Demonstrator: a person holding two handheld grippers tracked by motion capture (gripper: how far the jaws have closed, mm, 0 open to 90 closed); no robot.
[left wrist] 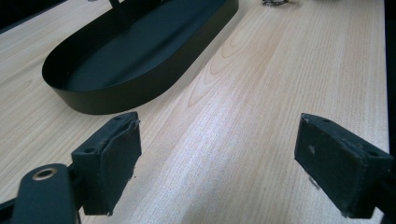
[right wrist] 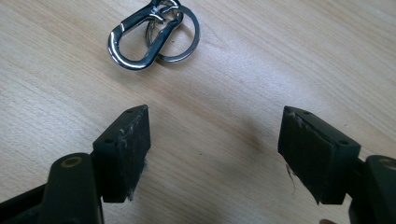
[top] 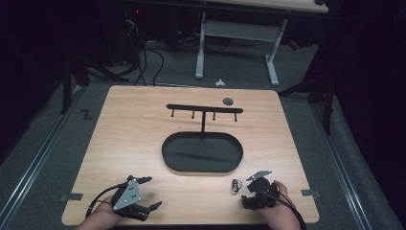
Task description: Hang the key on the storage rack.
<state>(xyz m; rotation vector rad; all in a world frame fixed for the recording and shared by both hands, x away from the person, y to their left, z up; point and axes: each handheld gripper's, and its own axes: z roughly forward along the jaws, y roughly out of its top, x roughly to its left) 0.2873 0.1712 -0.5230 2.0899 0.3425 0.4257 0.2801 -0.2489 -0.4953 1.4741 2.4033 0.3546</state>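
Nearest the camera, at the table's near edge, the left gripper (top: 146,196) rests by the near left corner with its jaws spread wide and nothing between them; in the left gripper view its pads (left wrist: 112,161) stand over bare wood, well short of the black oval tray (left wrist: 98,100). The right gripper (top: 244,189) sits toward the near right corner, its jaws likewise wide open and holding nothing. Just beyond its tips lies the silver carabiner clip (right wrist: 140,39) with a key ring (right wrist: 180,35) hooked through it, flat on the wood and apart from both pads (right wrist: 128,149). In the high view the clip (top: 235,186) lies between the right gripper and the tray's near rim (top: 201,171). The tray takes the table's middle, with a black hook rack (top: 204,109) rising from its far side and a small grey disc (top: 228,101) near the far edge. Open wood runs along the left edge, the right edge and between the two grippers.
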